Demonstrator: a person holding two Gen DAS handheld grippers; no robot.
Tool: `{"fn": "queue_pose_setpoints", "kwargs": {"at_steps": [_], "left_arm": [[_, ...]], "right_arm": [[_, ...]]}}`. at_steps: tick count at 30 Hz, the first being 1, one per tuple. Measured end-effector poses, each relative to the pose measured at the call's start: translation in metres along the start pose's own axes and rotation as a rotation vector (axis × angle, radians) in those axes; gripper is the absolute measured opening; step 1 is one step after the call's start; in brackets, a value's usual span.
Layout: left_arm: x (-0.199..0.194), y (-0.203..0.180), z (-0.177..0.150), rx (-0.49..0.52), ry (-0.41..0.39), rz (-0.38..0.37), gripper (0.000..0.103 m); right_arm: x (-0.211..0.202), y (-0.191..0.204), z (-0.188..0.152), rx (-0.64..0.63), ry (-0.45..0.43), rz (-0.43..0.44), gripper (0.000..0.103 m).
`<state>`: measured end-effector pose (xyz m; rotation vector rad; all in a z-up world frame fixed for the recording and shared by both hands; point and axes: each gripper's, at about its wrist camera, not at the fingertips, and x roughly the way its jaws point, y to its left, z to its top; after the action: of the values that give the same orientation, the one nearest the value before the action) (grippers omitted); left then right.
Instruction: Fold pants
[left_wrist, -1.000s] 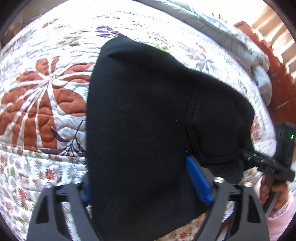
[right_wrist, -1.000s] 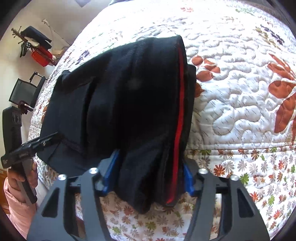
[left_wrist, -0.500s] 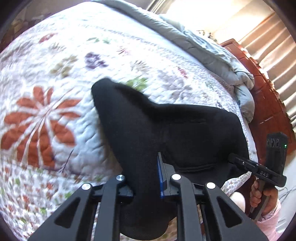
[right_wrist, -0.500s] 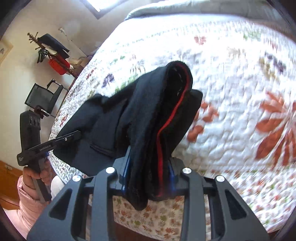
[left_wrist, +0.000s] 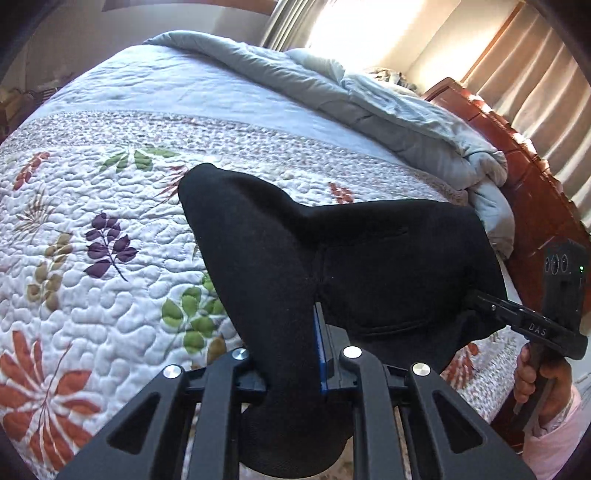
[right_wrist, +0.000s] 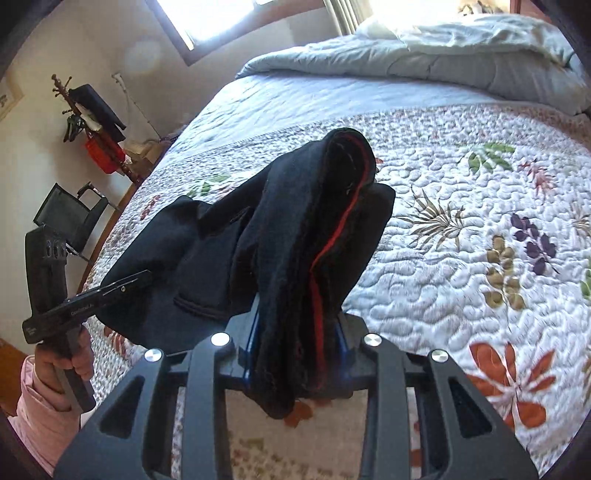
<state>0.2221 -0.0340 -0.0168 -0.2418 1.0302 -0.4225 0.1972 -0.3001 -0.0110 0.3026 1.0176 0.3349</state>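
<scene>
Black pants with a red side stripe hang lifted above the flowered quilt, stretched between both grippers. My left gripper is shut on one bunched end of the pants, the cloth rising from its blue pads. My right gripper is shut on the other bunched end, the one with the stripe. Each view also shows the other gripper: the right one at the right edge, the left one at the left edge, both clamped on the cloth.
A grey duvet lies heaped at the far end of the bed. A red wooden headboard and curtains stand at the right in the left wrist view. A coat stand and a black chair stand beside the bed.
Both grippers closed on the pants' ends, then lifted them off the quilt and carried them further over the bed. More of the duvet and the room has come into view.
</scene>
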Motion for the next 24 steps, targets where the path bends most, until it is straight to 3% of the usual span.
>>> {"fn": "queue_pose_setpoints", "kwargs": {"at_steps": [5,11,17,24], "left_arm": [[0.040,0.018,-0.005,0.008,0.080,0.054,0.019],[0.060,0.034,-0.030,0.016,0.107,0.087,0.046],[0.053,0.042,-0.040,-0.002,0.078,0.090,0.060],[0.014,0.043,-0.064,-0.019,0.079,0.209,0.081]], "right_arm": [[0.051,-0.024,0.003,0.010,0.094,-0.029,0.035],[0.072,-0.052,-0.027,0.022,0.138,-0.007,0.055],[0.069,-0.071,-0.050,0.137,0.074,0.102,0.062],[0.033,-0.076,-0.076,0.208,0.018,0.106,0.072]]}}
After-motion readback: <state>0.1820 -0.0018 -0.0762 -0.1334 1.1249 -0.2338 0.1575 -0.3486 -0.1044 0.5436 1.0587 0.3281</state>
